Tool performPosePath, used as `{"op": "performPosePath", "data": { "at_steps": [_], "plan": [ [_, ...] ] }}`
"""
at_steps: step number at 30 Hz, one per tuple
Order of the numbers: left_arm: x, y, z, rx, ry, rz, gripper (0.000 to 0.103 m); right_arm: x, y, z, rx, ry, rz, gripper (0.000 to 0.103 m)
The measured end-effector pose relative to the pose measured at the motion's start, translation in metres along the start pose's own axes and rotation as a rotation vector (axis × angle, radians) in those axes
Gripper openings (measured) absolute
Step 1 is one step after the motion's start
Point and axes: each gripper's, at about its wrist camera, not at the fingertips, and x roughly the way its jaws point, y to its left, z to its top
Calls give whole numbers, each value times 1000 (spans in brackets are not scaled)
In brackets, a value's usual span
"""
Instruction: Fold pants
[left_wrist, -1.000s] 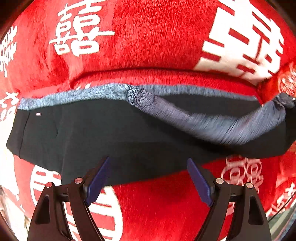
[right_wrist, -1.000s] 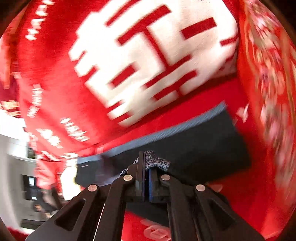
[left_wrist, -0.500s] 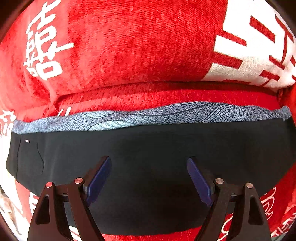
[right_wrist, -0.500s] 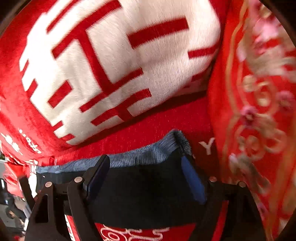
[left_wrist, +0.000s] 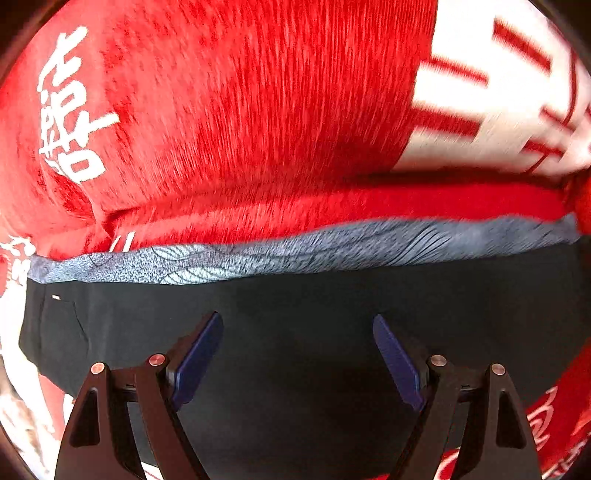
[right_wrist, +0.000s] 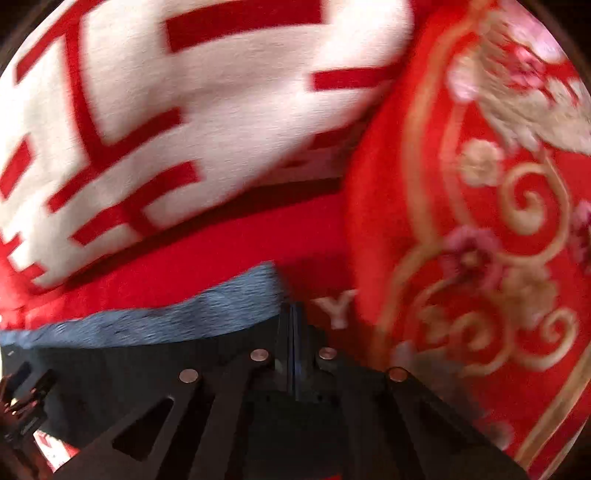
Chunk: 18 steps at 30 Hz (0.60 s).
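Observation:
Black pants with a grey-blue patterned strip along their far edge lie flat across a red blanket. My left gripper is open and hovers just above the black cloth, empty. In the right wrist view the pants fill the lower left, with the grey strip ending near my right gripper. The right gripper's fingers are pressed together at the pants' right end. I cannot tell whether cloth is pinched between them.
The red blanket with large white characters rises behind the pants. A red cushion with gold and pink floral embroidery stands close on the right. The left gripper's body shows at the lower left of the right wrist view.
The right gripper carried the grey end across, opened and laid it flat, then shut again at the right end. The left gripper stayed open and moved forward over the pants.

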Motion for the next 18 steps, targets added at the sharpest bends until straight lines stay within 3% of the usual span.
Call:
{"op": "performPosePath", "data": {
  "at_steps": [2, 3, 6, 8, 11, 12, 13, 15, 18],
  "plan": [
    [2, 4, 4, -30, 19, -17, 85, -13, 2, -2, -1, -36, 100, 2],
    [-3, 5, 7, -40, 1, -24, 85, -25, 11, -4, -37, -64, 194, 2],
    [-12, 1, 17, -37, -49, -21, 85, -27, 43, -8, -143, -26, 364, 9],
    [-5, -7, 24, -30, -31, -25, 85, -13, 64, -12, -208, 9, 348, 11],
    [9, -22, 26, 12, -17, 11, 86, 15, 63, -14, -215, 2, 165, 11],
    [12, -22, 25, 14, -33, 32, 97, 23, 53, -11, -175, 3, 135, 8],
    [14, -19, 25, 3, -49, 49, 103, 31, 34, -6, -99, 7, 171, 0],
    [19, -9, 26, -39, -34, -6, 103, 31, 18, -1, -26, 23, 226, 0],
    [15, -1, 29, -68, -16, -12, 103, 9, 28, -9, -51, -5, 172, 5]
  ]
}}
